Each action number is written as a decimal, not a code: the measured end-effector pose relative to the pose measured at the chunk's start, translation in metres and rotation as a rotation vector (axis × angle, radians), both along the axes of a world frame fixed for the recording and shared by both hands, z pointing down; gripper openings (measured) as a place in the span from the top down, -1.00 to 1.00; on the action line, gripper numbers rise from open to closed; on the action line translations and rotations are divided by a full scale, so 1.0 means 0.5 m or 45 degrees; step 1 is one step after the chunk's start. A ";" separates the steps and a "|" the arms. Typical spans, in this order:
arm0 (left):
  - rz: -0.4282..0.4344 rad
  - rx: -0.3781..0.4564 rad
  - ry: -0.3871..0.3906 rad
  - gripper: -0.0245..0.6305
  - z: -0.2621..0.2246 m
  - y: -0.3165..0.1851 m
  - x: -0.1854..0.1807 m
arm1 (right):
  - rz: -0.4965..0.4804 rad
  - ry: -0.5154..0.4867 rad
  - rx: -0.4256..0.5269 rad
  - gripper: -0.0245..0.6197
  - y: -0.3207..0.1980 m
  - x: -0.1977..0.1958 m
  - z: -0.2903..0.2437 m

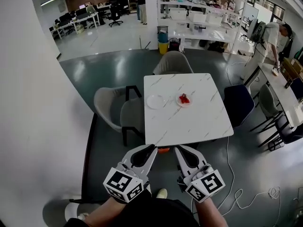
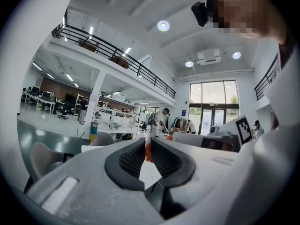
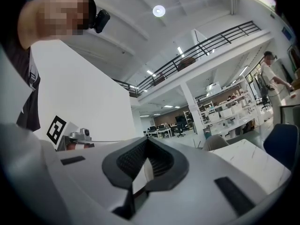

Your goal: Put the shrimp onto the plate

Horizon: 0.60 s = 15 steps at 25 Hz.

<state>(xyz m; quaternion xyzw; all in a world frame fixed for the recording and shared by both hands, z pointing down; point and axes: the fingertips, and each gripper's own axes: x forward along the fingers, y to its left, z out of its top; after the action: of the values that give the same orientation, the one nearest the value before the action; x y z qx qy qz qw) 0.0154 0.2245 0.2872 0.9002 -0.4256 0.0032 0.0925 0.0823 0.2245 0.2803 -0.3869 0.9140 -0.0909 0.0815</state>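
Left gripper (image 1: pixel 152 149) and right gripper (image 1: pixel 179 149) are hovering before the table (image 1: pixel 189 126), jaws closed on nothing; the shrimp (image 1: pixel 184 98) is lying ahead, slightly nearer the right.

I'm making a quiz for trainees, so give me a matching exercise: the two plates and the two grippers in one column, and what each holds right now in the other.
Things (plates as the head view shows them):
1. left-hand plate
2. right-hand plate
3. left gripper
4. right gripper

States:
A. jaws together, nothing between them
B. red shrimp lying on it
C. bare
D. small orange piece at the tips of its jaws

Pairs: 1-C, 2-B, 3-D, 4-A
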 end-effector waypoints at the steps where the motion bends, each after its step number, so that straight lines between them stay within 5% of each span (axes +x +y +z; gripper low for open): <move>1: 0.002 -0.002 0.000 0.79 0.003 -0.009 0.003 | 0.007 -0.001 -0.004 0.92 -0.010 0.004 0.003; 15: 0.058 -0.019 0.022 0.79 0.041 -0.282 -0.046 | 0.114 0.053 -0.029 0.92 -0.269 -0.028 0.021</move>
<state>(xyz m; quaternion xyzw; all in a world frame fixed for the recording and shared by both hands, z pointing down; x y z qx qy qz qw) -0.0076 0.0836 0.3078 0.9089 -0.4043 0.0006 0.1028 0.0682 0.0902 0.2910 -0.4299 0.8963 -0.0896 0.0619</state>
